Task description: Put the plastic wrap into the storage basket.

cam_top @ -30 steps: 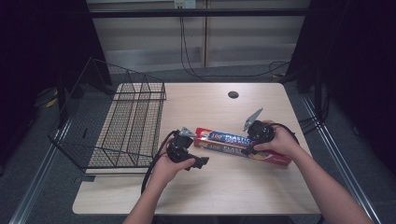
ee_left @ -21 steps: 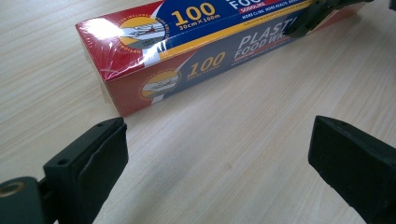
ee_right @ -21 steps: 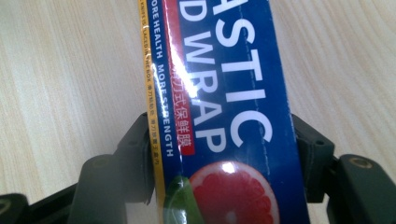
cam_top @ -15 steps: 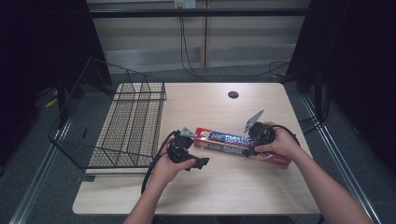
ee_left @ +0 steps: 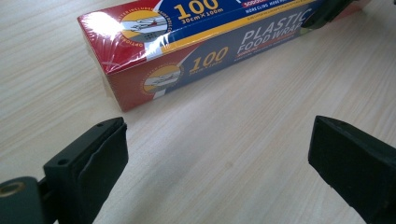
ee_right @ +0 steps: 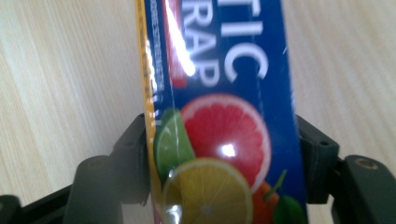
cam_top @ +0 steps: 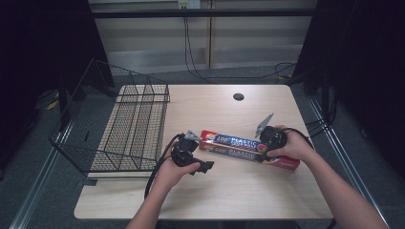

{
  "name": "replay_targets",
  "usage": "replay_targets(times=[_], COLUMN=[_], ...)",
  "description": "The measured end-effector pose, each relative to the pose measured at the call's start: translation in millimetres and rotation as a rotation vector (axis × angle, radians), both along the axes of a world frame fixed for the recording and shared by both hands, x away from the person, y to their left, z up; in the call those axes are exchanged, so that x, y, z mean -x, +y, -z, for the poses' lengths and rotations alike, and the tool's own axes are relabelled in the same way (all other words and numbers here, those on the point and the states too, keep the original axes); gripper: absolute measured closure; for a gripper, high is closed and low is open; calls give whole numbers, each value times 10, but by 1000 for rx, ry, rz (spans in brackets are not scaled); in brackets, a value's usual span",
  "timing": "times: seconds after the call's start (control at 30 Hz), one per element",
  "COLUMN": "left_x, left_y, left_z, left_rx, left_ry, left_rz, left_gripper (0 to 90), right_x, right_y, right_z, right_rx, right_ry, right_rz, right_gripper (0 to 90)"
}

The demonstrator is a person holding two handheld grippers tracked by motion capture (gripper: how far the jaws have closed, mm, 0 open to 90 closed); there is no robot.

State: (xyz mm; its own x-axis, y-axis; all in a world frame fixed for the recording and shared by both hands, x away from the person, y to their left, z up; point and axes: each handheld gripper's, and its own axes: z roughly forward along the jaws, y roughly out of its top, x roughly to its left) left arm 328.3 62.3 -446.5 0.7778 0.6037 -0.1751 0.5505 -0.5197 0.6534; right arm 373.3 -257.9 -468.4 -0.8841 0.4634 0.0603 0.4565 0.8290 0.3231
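Box of plastic wrap [cam_top: 248, 149], centre frame: light, stiff, glossy-slick. Right gripper [ee_right: 224, 161] clamps its sides; left gripper [ee_left: 219, 158] gapes wide, empty.

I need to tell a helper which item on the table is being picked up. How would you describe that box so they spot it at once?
On the wooden table, right of the black wire basket, a long narrow box of plastic food wrap lies flat between the two hands. It is red and blue with "100" and citrus slices printed on it. The right gripper clamps it across its width.
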Motion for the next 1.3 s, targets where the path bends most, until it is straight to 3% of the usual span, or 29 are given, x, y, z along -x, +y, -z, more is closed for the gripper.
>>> replay_targets(times=[0.27, 0.33, 0.37, 0.47, 0.5, 0.53, 0.57, 0.6, 0.63, 0.67, 0.83, 0.9, 0.97, 1.03, 1.1, 1.2, 1.3], left_x=[-7, -8, -7, -6, -5, -6, -11, -5, -2, 1, 7, -8, -42, -61, -106, -150, -197], left_y=[-3, 1, -3, 4, 6, 7, 14, 5, 4, 1, -3, -13, -26, -32, -40, -101, -157], left_z=[6, 3, 9, -8, -18, -31, -60, -70, -130, -164, -295, -360, -472, -523, -609, -673, -727], left_rx=[0, 3, 31, 39, 46, 33, 21, 35, 48, 46, 55, 43, -6, -18, -65, -95, -118], left_ry=[-1, 1, 7, -4, -9, -10, -3, -12, -22, -30, -67, -80, -101, -113, -105, -127, -124], left_rz=[14, 18, 10, 24, 33, 39, 61, 53, 76, 83, 113, 133, 156, 168, 230, 269, 293], left_gripper=[50, 46, 46, 48, 48, 48, 48, 48, 47, 45, 38, 36, 40, 38, 44, 60, 80], right_x=[37, 85, 110, 116, 122, 136, 137, 137, 148, 152, 165, 188, 200, 212, 234, 270, 295], right_y=[22, 61, 67, 42, 38, 35, 20, 20, 19, 19, 33, 35, 45, 55, 82, 154, 185], right_z=[8, -12, -22, -36, -37, -52, -101, -101, -158, -188, -290, -337, -384, -405, -434, -488, -523], right_rx=[14, 25, 15, 9, 9, 2, -38, -38, -49, -60, -51, -46, -62, -63, -70, -87, -92], right_ry=[-23, -52, -52, -47, -65, -74, -73, -73, -99, -94, -110, -108, -125, -125, -129, -126, -136], right_rz=[-16, -17, -22, -28, -34, -23, -27, -27, -44, -47, -83, -90, -121, -124, -141, -197, -223], right_gripper=[419, 432, 436, 437, 438, 438, 439, 439, 439, 439, 438, 438, 439, 439, 439, 439, 439])
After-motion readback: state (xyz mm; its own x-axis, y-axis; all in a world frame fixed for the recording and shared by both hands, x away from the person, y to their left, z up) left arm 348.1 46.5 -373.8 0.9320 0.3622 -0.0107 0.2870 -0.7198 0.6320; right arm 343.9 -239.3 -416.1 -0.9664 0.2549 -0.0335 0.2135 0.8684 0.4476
